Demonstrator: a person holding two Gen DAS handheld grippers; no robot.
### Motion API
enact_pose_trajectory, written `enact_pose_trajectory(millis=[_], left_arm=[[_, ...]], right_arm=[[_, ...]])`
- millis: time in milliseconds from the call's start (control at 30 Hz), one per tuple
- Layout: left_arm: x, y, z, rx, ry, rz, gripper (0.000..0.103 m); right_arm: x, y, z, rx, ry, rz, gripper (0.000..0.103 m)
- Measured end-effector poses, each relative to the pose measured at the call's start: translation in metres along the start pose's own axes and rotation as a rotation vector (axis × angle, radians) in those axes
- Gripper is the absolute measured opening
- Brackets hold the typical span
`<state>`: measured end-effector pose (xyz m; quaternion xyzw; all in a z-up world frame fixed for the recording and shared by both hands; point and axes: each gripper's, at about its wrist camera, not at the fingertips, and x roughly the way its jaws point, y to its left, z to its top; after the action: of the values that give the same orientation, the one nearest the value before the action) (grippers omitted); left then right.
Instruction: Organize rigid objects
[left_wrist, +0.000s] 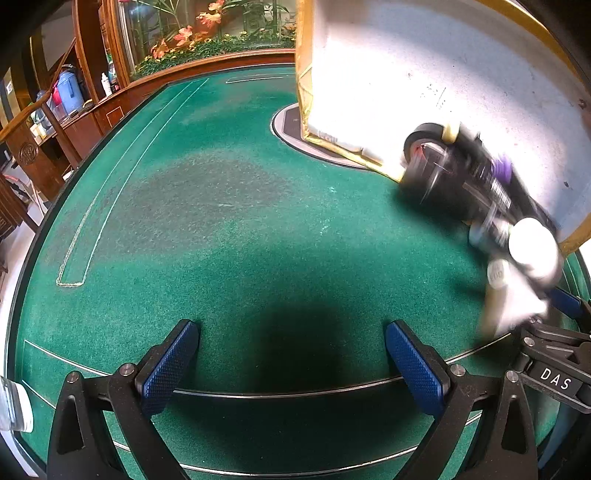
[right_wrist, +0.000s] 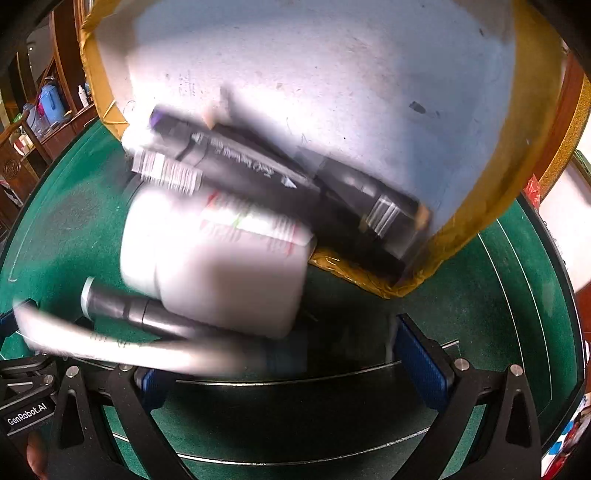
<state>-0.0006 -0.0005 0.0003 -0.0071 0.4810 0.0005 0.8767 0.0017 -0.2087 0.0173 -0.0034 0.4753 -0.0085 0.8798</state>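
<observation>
Several rigid objects, a white bottle (right_wrist: 218, 258) and dark markers (right_wrist: 236, 162), lie heaped against a tipped white box (right_wrist: 332, 74) on the green tabletop (left_wrist: 221, 221), probably spilled for sorting. Both grippers' fingers (left_wrist: 173, 363) are released, grasping nothing.

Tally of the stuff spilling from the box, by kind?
Black roll: 1
White bottle: 1
Dark markers or tubes: 3, as far as the blur allows
White tube: 1
Total: 6, possibly more hidden
</observation>
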Motion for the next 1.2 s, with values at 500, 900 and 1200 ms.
enact_pose_trajectory(millis=[500,900,1200], left_arm=[[0.001,0.000,0.002,0.001,0.001,-0.001,0.102],[0.000,0.001,0.003,0.001,0.001,-0.001,0.102],[0.000,0.001,0.003,0.001,0.001,-0.002,0.102]], right_arm=[[-0.008,0.002,-0.012,-0.003,-0.016,0.006,0.103],[-0.009,0.006,-0.012,-0.003,-0.014,0.006,0.103],[-0.006,0.004,-0.012,-0.002,-0.012,0.007,0.103]])
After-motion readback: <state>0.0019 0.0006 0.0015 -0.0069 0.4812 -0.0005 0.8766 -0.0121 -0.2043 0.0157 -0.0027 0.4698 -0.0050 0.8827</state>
